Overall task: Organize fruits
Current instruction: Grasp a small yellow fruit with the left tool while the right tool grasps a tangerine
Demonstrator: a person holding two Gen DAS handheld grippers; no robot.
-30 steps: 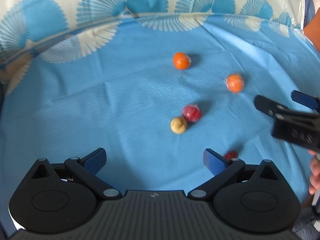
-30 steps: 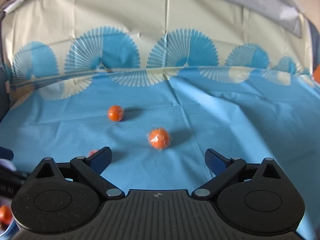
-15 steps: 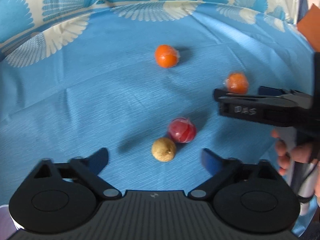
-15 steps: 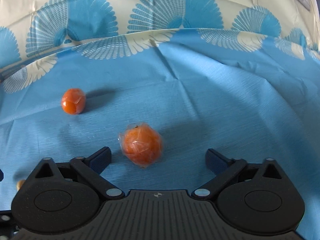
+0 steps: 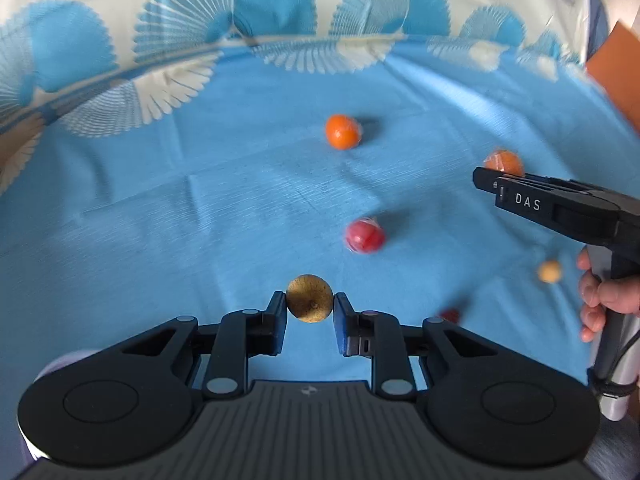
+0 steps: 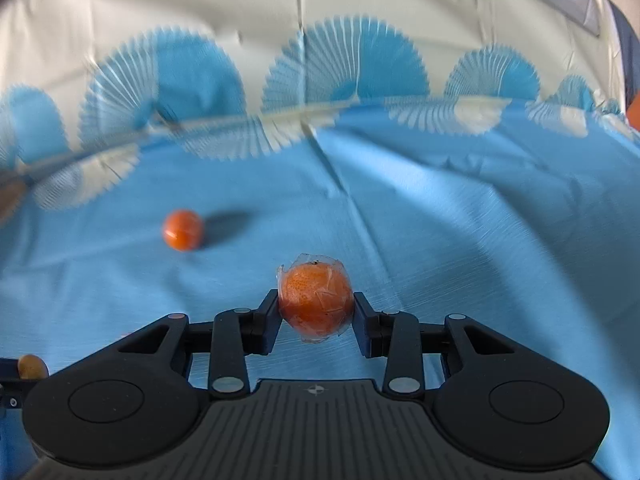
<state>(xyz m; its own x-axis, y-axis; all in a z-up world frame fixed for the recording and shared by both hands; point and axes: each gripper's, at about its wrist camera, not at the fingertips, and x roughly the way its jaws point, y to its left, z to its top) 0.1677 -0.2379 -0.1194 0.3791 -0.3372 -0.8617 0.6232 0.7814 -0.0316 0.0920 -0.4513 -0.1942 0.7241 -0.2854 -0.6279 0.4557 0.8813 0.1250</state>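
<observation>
My left claw (image 5: pixel 310 307) points steeply down at the blue-clothed desk (image 5: pixel 200 208), clamped tight on the brown fruit (image 5: pixel 309 298). My right claw (image 6: pixel 316 312) tilts down more gently, its jaws closing with the wrapped orange (image 6: pixel 316 300) pressed between them. A hand (image 5: pixel 604 298) grips its handle, and another orange (image 6: pixel 183 229) lies beyond on the cloth.

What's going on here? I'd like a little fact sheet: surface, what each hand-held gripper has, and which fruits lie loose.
Surface: blue tablecloth with fan pattern
Left hand-held gripper: shut on brown round fruit
Right hand-held gripper: jaws closing, pads against wrapped orange fruit
Loose fruits: orange fruit, red fruit, small tan fruit
Person: one hand visible on the right gripper's handle
</observation>
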